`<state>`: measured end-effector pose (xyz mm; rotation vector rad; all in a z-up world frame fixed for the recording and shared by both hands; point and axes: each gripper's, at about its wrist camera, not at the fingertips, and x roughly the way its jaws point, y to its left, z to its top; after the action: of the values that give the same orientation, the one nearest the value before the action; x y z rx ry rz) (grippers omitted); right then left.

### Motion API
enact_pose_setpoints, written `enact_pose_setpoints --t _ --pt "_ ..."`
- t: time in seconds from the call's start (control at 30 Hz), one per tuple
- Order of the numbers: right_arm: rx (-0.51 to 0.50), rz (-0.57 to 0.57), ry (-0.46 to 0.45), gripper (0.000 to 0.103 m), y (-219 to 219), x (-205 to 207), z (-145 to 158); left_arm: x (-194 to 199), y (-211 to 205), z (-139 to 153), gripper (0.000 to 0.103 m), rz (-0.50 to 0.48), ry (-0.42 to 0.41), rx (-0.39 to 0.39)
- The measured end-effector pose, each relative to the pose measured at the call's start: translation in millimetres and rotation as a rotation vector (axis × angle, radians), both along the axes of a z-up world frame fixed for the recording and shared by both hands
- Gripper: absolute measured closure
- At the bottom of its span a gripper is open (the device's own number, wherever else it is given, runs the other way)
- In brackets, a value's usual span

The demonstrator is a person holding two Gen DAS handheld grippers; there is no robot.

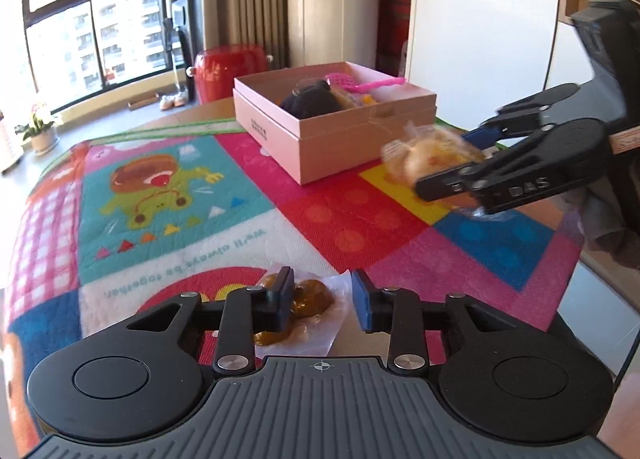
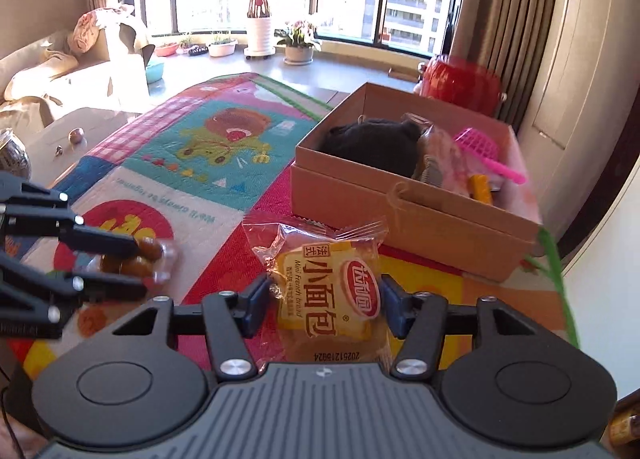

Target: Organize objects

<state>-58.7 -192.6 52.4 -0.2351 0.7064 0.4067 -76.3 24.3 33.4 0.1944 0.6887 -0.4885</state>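
Note:
In the right wrist view, my right gripper (image 2: 326, 303) is shut on a yellow packet of mini French bread (image 2: 324, 287), one pad against each side. The left wrist view shows that gripper (image 1: 440, 161) at the right holding the bread packet (image 1: 420, 155) above the mat, in front of the box. My left gripper (image 1: 322, 301) is shut on a clear packet of brown sweets (image 1: 316, 297), low over the mat. From the right wrist camera the left gripper (image 2: 144, 265) sits at the left edge with the sweets (image 2: 152, 249) between its fingers.
An open pink cardboard box (image 1: 340, 139) stands at the mat's far side, holding a dark item (image 2: 372, 143), a pink plastic scoop (image 2: 480, 147) and a yellow object. A colourful patchwork mat (image 1: 180, 179) covers the table. A red stool (image 1: 228, 67) stands behind it, by the window.

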Motion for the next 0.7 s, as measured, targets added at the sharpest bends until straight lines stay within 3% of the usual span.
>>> enact_pose_setpoints --t 0.13,0.4,0.47,0.5,0.53,0.6,0.7 --pt "-0.026 -0.025 -0.054 0.046 -13 -16 1 -4 12 2 0.069 0.068 0.021 -0.033" --pt "0.019 -0.068 0.005 0.046 -24 -4 -25 -5 18 1 0.069 0.131 0.052 -0.096" --pt "0.035 -0.076 0.026 0.045 -23 0 -27 0 21 0 0.069 0.135 0.090 -0.167" --pt "0.043 -0.077 0.024 0.038 -21 -1 -26 2 25 1 0.069 0.145 0.102 -0.203" --pt "0.053 -0.073 0.008 0.023 -20 -4 -23 3 29 2 0.069 0.162 0.103 -0.230" --pt "0.083 -0.052 -0.047 0.009 -13 -15 -14 3 39 8 0.069 0.221 0.072 -0.239" --pt "0.127 0.042 -0.063 0.006 8 -28 -2 1 54 15 0.069 0.335 0.004 -0.188"
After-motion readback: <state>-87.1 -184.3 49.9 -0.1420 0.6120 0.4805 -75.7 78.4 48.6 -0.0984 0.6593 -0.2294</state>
